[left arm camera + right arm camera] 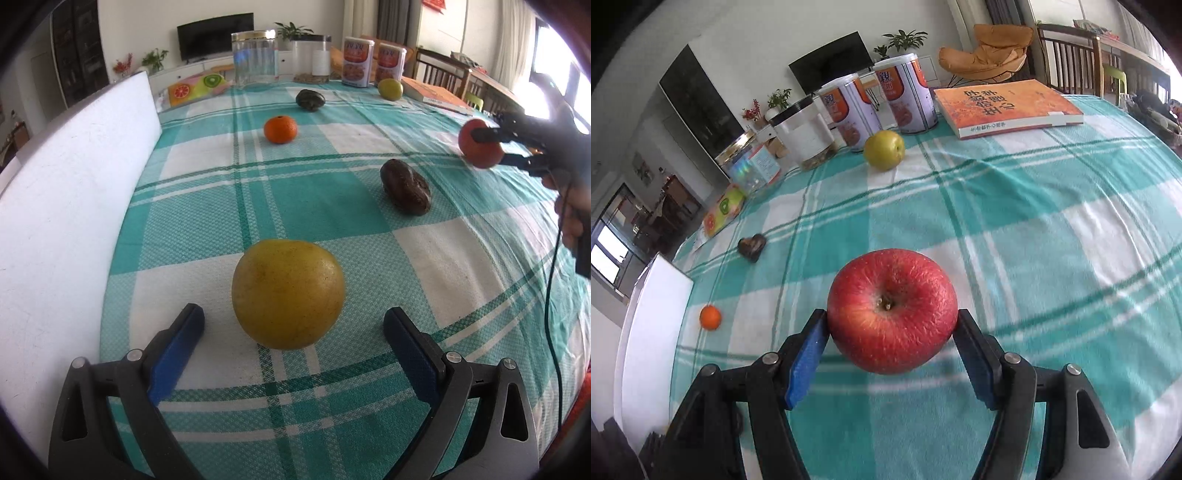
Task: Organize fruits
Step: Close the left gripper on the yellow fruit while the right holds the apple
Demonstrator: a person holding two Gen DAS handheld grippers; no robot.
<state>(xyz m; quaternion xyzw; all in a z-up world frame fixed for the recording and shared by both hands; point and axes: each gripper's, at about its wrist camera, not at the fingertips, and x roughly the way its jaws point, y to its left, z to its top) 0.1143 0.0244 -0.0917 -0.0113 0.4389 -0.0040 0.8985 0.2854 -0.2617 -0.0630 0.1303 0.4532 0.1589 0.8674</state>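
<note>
- Right gripper (892, 328) clamps the red apple (892, 310), stem facing the camera.
- Left gripper (293, 325) gapes wide, yellow fruit (288, 293) between its fingers, untouched.
- Far ahead: orange book (1006, 105), its title unreadable.

I see the desk (443, 258) under a teal-and-white checked cloth (295, 177). On it lie a yellow fruit (288, 293), a mandarin (280, 129), two dark wrinkled fruits (406, 186) (310, 99), a green-yellow apple (884, 149), an orange book (1004, 107), two printed cans (849, 110), two clear jars (255, 59) and a white board (70, 192) along its left edge.
</note>
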